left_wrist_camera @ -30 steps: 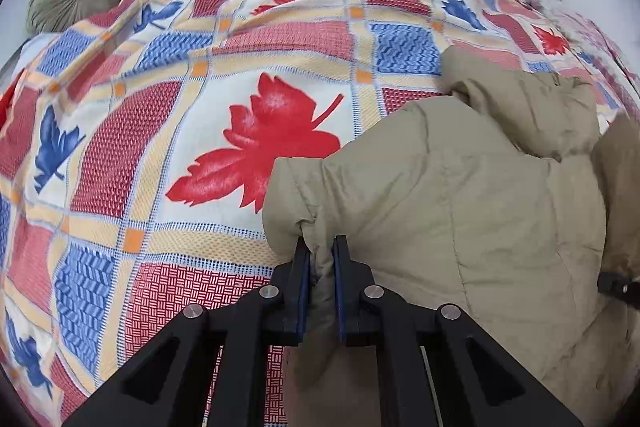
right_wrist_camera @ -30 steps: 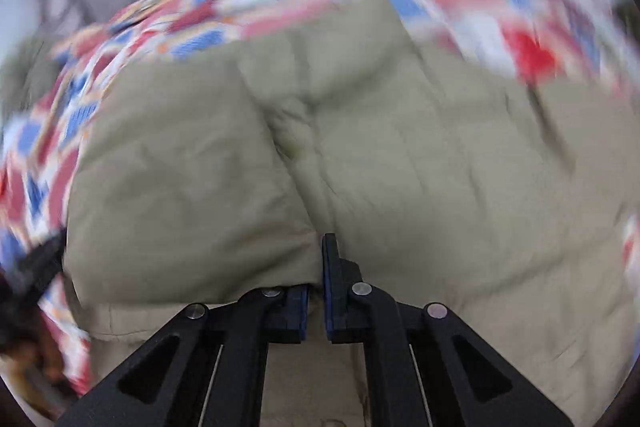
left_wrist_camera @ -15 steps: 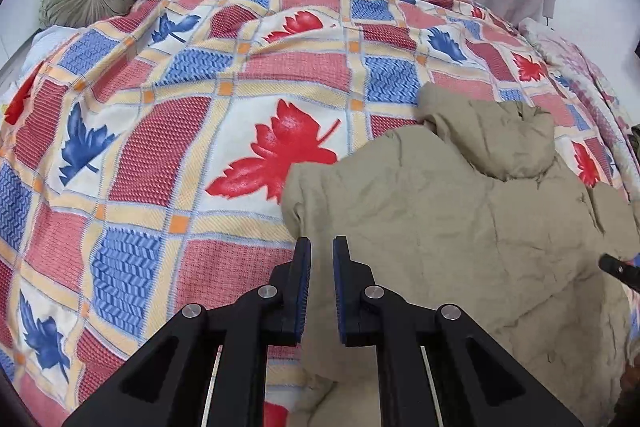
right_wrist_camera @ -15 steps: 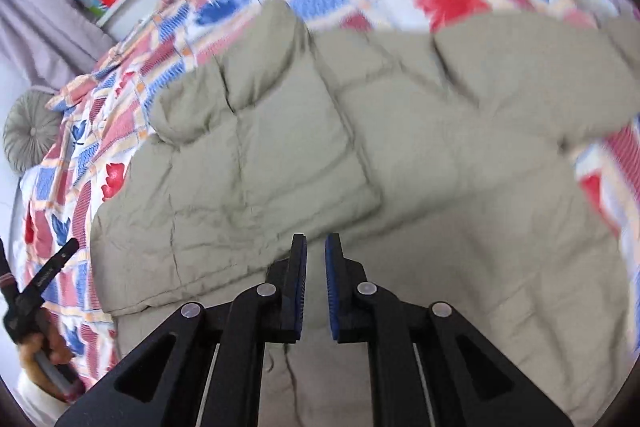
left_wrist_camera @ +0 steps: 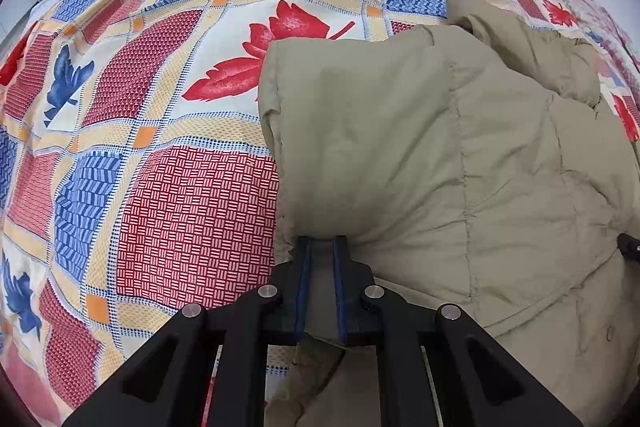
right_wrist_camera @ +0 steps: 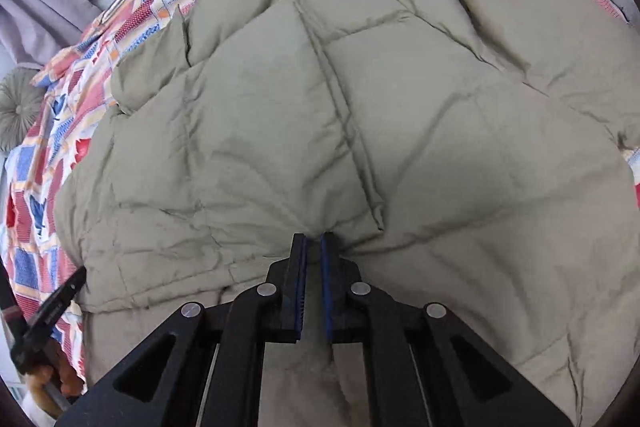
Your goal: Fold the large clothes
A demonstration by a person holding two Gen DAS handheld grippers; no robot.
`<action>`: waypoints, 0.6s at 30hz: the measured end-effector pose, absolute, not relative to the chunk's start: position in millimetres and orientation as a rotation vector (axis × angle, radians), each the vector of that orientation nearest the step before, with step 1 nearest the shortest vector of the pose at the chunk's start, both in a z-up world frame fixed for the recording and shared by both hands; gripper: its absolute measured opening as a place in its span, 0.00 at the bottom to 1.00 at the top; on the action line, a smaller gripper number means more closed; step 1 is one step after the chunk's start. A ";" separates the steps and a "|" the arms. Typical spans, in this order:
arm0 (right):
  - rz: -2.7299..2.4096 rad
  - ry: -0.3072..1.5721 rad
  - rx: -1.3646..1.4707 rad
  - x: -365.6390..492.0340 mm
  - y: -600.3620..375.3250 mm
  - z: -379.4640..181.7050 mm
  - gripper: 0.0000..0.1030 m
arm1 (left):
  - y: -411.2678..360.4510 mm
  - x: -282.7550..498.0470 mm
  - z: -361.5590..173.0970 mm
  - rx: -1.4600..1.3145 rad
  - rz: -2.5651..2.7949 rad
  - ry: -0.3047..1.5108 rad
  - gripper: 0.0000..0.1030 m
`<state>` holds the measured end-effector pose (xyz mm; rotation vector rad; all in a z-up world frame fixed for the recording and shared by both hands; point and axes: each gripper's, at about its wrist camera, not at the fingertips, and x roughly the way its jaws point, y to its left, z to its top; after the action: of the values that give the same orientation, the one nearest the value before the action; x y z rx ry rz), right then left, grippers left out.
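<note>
Both grippers have come down since half a second ago. Now the left gripper (left_wrist_camera: 320,241) and right gripper (right_wrist_camera: 313,238) are each closed on the near hem of the jacket (right_wrist_camera: 304,115). It lies on the bed (left_wrist_camera: 160,187), its length running away toward the hood, so the fold goes forward.

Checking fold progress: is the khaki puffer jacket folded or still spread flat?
Partly folded: the khaki puffer jacket has one panel doubled over its body, its edge overlapping down the middle; the rest lies spread on the bedspread.
</note>
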<state>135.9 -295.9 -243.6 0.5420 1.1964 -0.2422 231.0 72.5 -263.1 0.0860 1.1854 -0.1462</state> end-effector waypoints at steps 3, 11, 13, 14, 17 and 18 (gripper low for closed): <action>-0.280 1.205 0.591 130.5 -306.8 -240.1 0.06 | 80.8 236.4 -257.5 0.038 -0.120 1.214 0.12; -0.159 1.193 0.641 108.8 -317.0 -210.5 0.12 | 69.0 209.5 -220.0 0.069 -0.163 1.201 0.12; -0.144 1.180 0.671 100.9 -319.6 -205.7 0.28 | 62.4 198.3 -211.1 0.053 -0.186 1.207 0.12; -0.141 1.168 0.679 95.6 -320.8 -201.4 0.48 | 58.3 192.3 -207.0 0.043 -0.197 1.211 0.12; -0.135 1.132 0.673 86.2 -317.8 -187.4 0.65 | 43.3 175.8 -196.0 0.025 -0.233 1.222 0.13; -0.134 1.131 0.669 79.9 -318.8 -183.1 0.66 | 36.5 170.3 -193.2 0.024 -0.250 1.228 0.13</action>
<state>79.9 -318.8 -183.1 0.6689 1.1310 -0.1339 170.3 36.5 -193.2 0.0236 1.2276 -0.2502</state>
